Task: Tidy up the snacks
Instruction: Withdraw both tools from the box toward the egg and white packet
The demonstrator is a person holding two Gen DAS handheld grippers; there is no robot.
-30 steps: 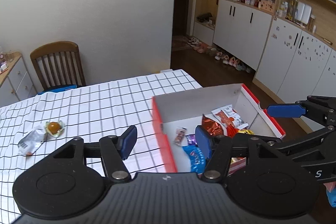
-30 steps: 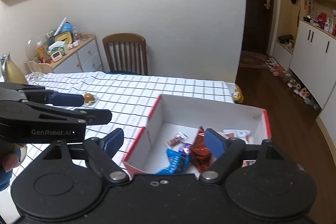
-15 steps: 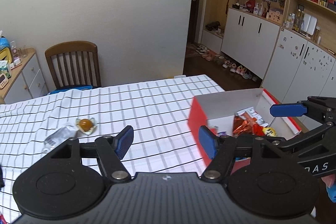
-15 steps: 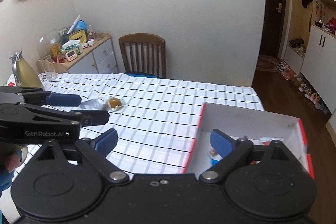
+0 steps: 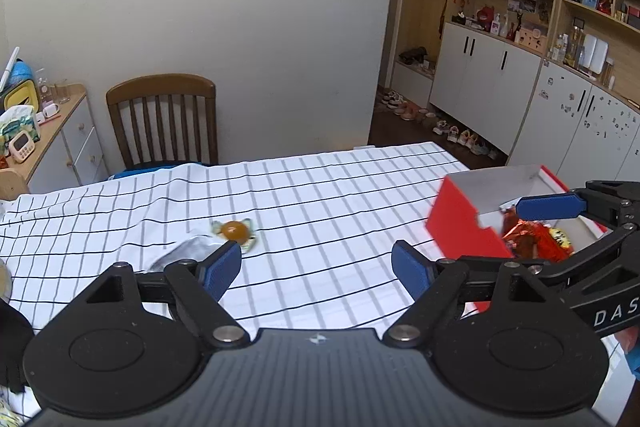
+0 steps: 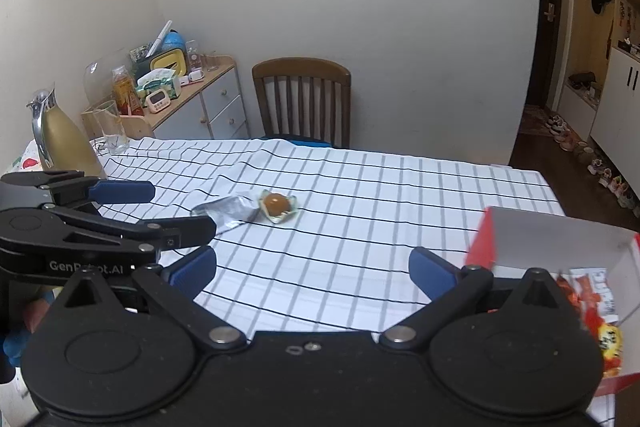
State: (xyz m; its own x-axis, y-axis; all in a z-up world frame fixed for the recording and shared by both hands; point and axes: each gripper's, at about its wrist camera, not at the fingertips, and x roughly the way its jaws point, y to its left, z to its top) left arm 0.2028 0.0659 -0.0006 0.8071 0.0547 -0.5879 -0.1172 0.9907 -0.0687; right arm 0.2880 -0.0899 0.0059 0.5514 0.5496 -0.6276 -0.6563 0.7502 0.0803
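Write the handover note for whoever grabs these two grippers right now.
Left gripper: open, empty. Right gripper: open, empty.
Red box at the table's right end holds several snack packets.
Left to do: the orange wrapped snack and silver packet beside it lie on the checked tablecloth. Probably pick those next and box them.

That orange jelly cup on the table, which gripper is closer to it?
Left. The left gripper hangs open just short of the jelly cup; the right gripper, also open, sits farther off by the red box.
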